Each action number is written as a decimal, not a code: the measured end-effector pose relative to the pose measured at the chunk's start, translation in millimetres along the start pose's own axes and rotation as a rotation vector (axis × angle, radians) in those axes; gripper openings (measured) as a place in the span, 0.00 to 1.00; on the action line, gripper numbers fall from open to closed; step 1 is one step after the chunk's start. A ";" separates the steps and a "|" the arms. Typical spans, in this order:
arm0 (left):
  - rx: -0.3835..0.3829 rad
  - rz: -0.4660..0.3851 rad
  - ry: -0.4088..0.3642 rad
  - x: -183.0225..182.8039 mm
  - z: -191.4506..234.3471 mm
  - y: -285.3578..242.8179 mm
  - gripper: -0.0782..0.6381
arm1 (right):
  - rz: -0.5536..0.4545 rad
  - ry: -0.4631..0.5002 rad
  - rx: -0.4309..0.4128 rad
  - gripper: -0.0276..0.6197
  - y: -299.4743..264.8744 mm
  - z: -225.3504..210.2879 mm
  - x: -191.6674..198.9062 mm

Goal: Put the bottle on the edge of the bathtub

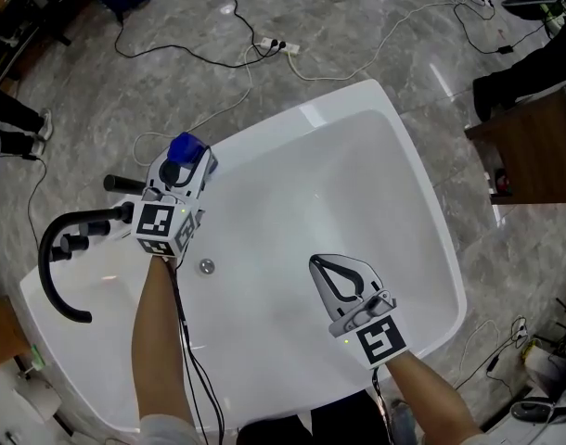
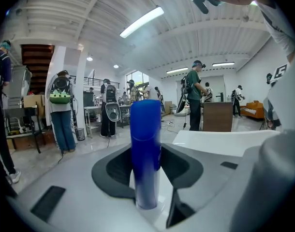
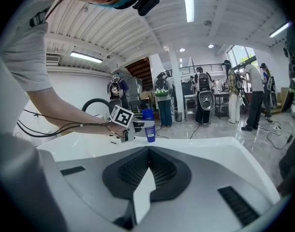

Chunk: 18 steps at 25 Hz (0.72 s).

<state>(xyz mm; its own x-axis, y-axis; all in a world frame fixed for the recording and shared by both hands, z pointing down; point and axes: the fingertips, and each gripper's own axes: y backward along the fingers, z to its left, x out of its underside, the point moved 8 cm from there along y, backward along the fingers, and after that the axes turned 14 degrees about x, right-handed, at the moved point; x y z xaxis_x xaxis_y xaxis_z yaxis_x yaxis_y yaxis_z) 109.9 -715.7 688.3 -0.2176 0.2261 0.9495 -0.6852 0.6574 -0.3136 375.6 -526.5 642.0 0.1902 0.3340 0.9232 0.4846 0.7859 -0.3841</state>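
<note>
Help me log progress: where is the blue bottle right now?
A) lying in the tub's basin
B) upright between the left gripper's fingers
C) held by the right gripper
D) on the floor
B: the blue bottle stands upright between the fingers of the left gripper, at the bathtub rim.

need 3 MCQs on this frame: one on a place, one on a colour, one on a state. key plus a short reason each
1. Where is the bottle?
A) at the bathtub rim, in the left claw
B) lying down in the basin
C) in the right claw

2. What colour is the bottle?
A) white
B) blue
C) green

3. How is the right claw?
A) shut on the bottle
B) wide open
C) shut, empty

Key:
1 A: the right gripper view shows it upright at the rim, between the left claw's jaws.
2 B: it reads blue in every view.
3 C: its jaws meet over the basin with nothing between them.
</note>
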 end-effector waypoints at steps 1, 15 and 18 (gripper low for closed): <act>0.001 -0.002 0.004 -0.3 0.9 -0.3 0.34 | -0.003 0.000 -0.001 0.05 -1.7 1.4 -0.4; -0.058 -0.077 0.086 3.2 -0.5 0.2 0.34 | -0.003 0.001 -0.016 0.05 -8.0 8.1 -6.8; -0.067 -0.080 0.090 5.0 0.2 3.6 0.36 | -0.003 0.006 -0.022 0.05 -8.5 9.9 -6.1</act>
<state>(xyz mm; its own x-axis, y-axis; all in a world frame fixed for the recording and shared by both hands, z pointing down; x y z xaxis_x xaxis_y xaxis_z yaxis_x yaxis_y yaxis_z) 106.2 -712.3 691.9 -0.0986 0.2325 0.9676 -0.6490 0.7221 -0.2396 362.0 -530.1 639.5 0.1941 0.3284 0.9244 0.5037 0.7752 -0.3812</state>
